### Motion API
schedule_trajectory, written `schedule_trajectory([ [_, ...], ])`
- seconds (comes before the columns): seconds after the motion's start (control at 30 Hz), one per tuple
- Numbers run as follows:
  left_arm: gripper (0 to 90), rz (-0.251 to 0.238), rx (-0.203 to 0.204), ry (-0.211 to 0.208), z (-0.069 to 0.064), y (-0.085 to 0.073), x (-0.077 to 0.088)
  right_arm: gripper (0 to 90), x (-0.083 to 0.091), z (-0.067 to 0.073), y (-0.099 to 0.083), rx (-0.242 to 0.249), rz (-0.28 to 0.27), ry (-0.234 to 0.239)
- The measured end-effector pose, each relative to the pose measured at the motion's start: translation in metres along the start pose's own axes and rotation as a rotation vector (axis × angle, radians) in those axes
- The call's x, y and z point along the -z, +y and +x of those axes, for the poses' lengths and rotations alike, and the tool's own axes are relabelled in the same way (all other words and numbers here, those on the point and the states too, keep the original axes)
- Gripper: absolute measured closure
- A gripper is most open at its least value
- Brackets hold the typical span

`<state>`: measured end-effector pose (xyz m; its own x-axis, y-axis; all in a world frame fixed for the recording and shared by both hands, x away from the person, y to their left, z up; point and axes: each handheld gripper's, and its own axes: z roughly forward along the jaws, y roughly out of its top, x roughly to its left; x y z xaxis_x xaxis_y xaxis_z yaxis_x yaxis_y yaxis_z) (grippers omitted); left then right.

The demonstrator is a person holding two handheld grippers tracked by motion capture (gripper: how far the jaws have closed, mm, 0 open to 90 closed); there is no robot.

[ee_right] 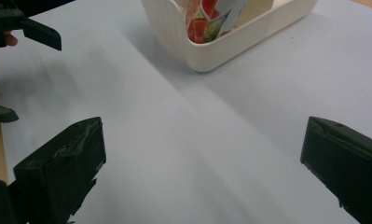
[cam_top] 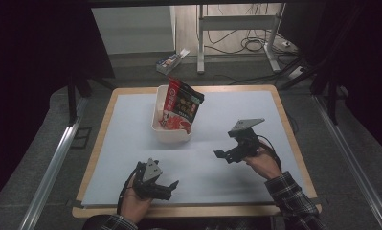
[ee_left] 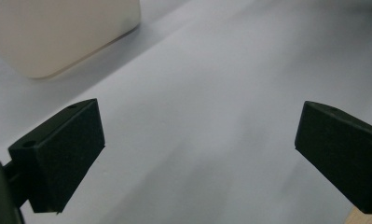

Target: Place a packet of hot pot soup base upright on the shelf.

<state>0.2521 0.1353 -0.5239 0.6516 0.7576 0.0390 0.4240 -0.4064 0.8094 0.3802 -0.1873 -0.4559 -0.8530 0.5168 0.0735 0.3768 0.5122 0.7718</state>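
One red snack bag [cam_top: 181, 106] is standing tilted inside one cream-white tub [cam_top: 161, 129] at the far middle of the table [cam_top: 131, 143], its top leaning out over the tub's right rim, and two grippers are hovering over the pale sheet nearer the person. The left gripper [cam_top: 173, 186] is sitting at the near edge with its jaws spread wide and holding nothing, the tub well apart from it, ahead and slightly right. The right gripper [cam_top: 219, 155] is likewise gaping empty, with the bag lying beyond its jaws, ahead and to its left, touching neither
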Motion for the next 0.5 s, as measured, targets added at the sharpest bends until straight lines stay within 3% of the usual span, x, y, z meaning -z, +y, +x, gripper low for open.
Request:
schedule_trajectory([
  [0.5,1.3,0.009,0.007,0.006,0.003,0.000,0.001,0.0,0.025,-0.002,-0.037,-0.009,-0.017,-0.076],
])
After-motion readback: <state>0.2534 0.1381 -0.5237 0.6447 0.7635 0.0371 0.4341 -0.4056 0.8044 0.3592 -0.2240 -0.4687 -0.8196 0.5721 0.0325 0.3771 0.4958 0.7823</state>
